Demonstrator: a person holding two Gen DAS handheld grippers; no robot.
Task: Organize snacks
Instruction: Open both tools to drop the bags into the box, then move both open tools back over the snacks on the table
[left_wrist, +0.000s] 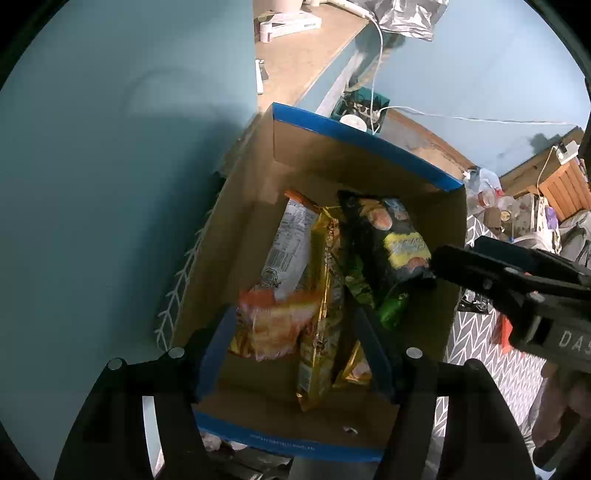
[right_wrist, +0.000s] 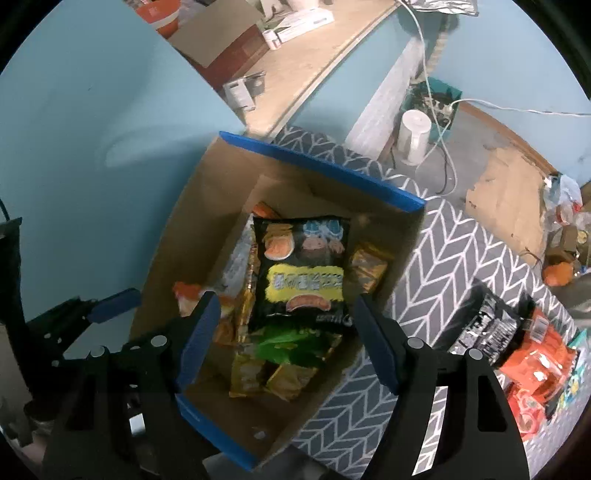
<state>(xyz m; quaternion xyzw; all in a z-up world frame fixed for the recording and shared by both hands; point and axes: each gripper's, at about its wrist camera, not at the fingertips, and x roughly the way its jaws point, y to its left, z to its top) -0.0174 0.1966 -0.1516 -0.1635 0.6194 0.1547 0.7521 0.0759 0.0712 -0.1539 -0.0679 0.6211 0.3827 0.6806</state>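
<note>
Down inside the cardboard box (left_wrist: 258, 177), whose rim is edged in blue tape, several snack bags stand packed side by side. Seen from the left wrist, an orange-and-white packet (left_wrist: 280, 280) leans at the left, a gold packet (left_wrist: 321, 317) stands on edge beside it, and a black snack bag (left_wrist: 388, 240) with a yellow label panel lies to their right over a green packet (left_wrist: 391, 306).

Both grippers point steeply down over the box. The left gripper (left_wrist: 295, 354) has its blue-padded fingers (left_wrist: 212, 354) spread apart on either side of the orange and gold packets, with no pad pressing on them. The right gripper (right_wrist: 284, 343) also stands with its jaws apart, the black snack bag (right_wrist: 303, 273) lying between and beyond its fingertips, not clamped. In the left wrist view the right gripper's black tip reaches to the edge of that black bag; whether it touches I cannot tell.

The box sits on a grey herringbone-patterned cloth (right_wrist: 443, 258) against a light blue wall (left_wrist: 110, 147). More snacks, a black packet (right_wrist: 484, 325) and an orange packet (right_wrist: 535, 362), lie on the cloth, well apart from the box, at the right.
</note>
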